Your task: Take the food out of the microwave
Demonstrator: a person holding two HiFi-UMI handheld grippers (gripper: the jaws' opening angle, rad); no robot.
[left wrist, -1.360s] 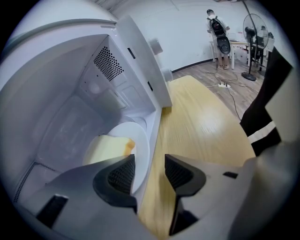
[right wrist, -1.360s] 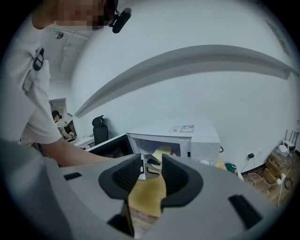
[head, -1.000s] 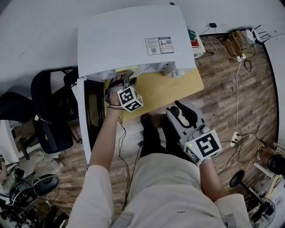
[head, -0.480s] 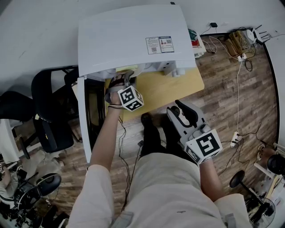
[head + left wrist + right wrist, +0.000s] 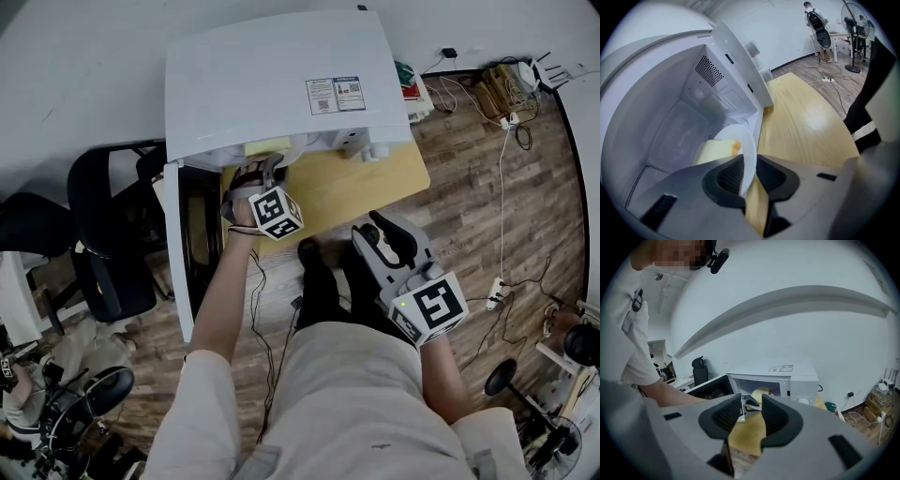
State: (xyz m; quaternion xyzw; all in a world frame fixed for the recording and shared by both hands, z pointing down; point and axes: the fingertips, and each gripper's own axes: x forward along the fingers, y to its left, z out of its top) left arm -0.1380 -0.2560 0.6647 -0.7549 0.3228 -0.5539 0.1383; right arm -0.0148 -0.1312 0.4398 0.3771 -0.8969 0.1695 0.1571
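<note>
The white microwave (image 5: 272, 84) stands on a wooden table (image 5: 366, 183) with its door (image 5: 192, 244) swung open to the left. My left gripper (image 5: 267, 169) reaches into the cavity. In the left gripper view the left gripper (image 5: 749, 171) has just been closing, and its pads now press on the rim of a white plate (image 5: 743, 143) that stands between them. A pale yellow piece of food (image 5: 717, 150) lies on the plate. My right gripper (image 5: 380, 227) hangs in front of the table. In its own view the right gripper (image 5: 751, 413) is open and holds nothing.
A black office chair (image 5: 103, 234) stands left of the open door. Cables and a power strip (image 5: 492, 291) lie on the wood floor to the right. The person's legs are close to the table's front edge.
</note>
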